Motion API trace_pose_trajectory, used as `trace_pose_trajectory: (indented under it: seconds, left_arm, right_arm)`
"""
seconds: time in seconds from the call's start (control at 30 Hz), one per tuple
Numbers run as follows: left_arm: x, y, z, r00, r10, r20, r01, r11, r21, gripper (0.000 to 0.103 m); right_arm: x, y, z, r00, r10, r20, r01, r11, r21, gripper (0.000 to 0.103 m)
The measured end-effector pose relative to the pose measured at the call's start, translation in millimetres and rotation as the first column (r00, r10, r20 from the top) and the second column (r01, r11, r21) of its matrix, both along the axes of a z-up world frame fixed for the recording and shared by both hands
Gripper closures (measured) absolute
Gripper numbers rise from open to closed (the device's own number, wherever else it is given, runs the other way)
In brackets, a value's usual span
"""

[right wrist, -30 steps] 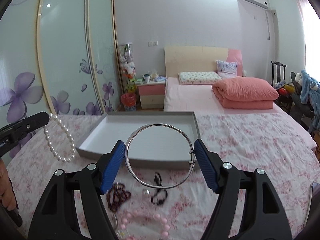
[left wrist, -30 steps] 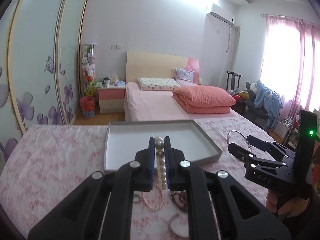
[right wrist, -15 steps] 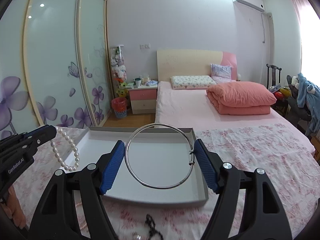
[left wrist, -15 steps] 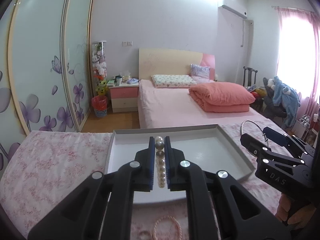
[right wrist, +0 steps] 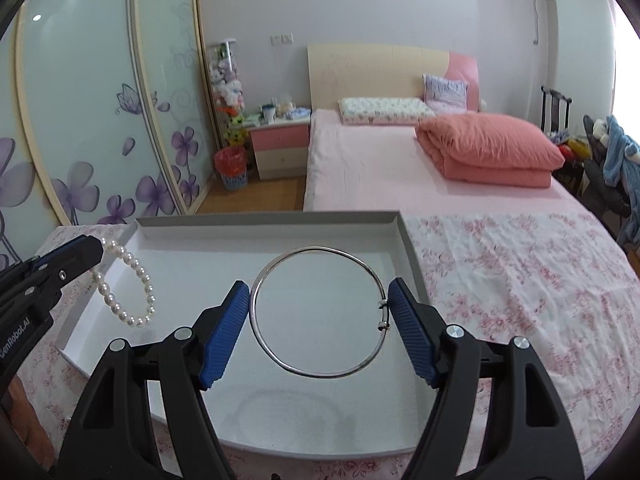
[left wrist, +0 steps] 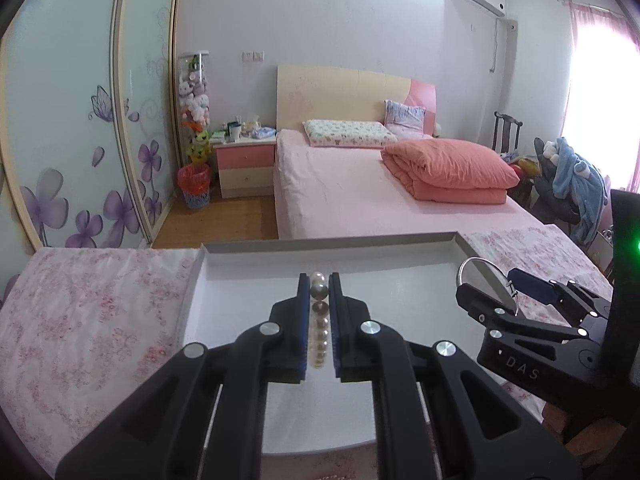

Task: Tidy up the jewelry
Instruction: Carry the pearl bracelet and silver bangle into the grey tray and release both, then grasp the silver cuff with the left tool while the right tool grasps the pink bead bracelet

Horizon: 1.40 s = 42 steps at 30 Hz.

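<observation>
Two pieces held over the shallow grey-rimmed white cardboard tray (right wrist: 406, 240): white pearl bead bracelet (right wrist: 132, 284) dangles, pinched in the left gripper (left wrist: 319, 292); thin silver wire bangle (right wrist: 320, 312) spans the right gripper (right wrist: 320, 314), blue pads clamping its sides. Both grippers tilt downward, side by side, above the floral pink tablecloth (right wrist: 520, 280).
</observation>
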State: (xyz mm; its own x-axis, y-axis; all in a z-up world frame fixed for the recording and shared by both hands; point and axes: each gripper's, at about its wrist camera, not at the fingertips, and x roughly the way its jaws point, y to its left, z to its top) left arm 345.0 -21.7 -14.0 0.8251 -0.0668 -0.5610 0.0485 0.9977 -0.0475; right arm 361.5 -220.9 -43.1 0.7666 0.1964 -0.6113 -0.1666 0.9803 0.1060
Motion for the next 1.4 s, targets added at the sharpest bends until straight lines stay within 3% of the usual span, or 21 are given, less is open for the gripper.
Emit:
trace_pose_trajectory:
  seconds: [0.1, 0.17, 0.43, 0.67, 0.87, 1.07, 1.4]
  left_arm:
    - [5, 3, -6, 1.0, 0.002, -0.029, -0.002, 1.0, -0.018, 0.092]
    - [6, 8, -8, 0.999, 0.009, -0.032, -0.01, 1.0, -0.027, 0.091]
    - [-4, 33, 2, 0.998, 0.062, -0.022, -0.063, 0.997, -0.042, 0.086]
    - [-42, 63, 13, 0.995, 0.101, -0.011, -0.101, 0.995, -0.018, 0.086]
    - [-91, 88, 13, 0.993, 0.114, -0.014, -0.115, 0.993, -0.006, 0.08]
    - [-136, 97, 3, 0.994, 0.1, -0.042, -0.1, 0.995, -0.011, 0.073]
    - [-171, 87, -18, 0.993, 0.062, -0.103, -0.065, 0.998, -0.024, 0.065]
  right_arm:
    - [6, -1, -6, 0.999, 0.006, -0.047, -0.006, 1.0, 0.013, 0.03]
    - [7, 0, -9, 0.997, 0.016, -0.073, -0.015, 1.0, 0.019, 0.021]
    - [-10, -6, 0, 0.999, 0.011, -0.046, -0.009, 0.999, 0.033, 0.02]
    - [-46, -15, 17, 1.0, 0.023, -0.004, -0.023, 1.0, 0.015, 0.02]
    - [-85, -25, 17, 0.999, 0.041, -0.011, -0.041, 0.999, 0.016, 0.021]
    - [-126, -36, 4, 0.997, 0.047, -0.056, -0.046, 0.999, 0.014, 0.027]
    - [-170, -43, -35, 0.981, 0.085, -0.177, -0.088, 0.996, -0.009, 0.046]
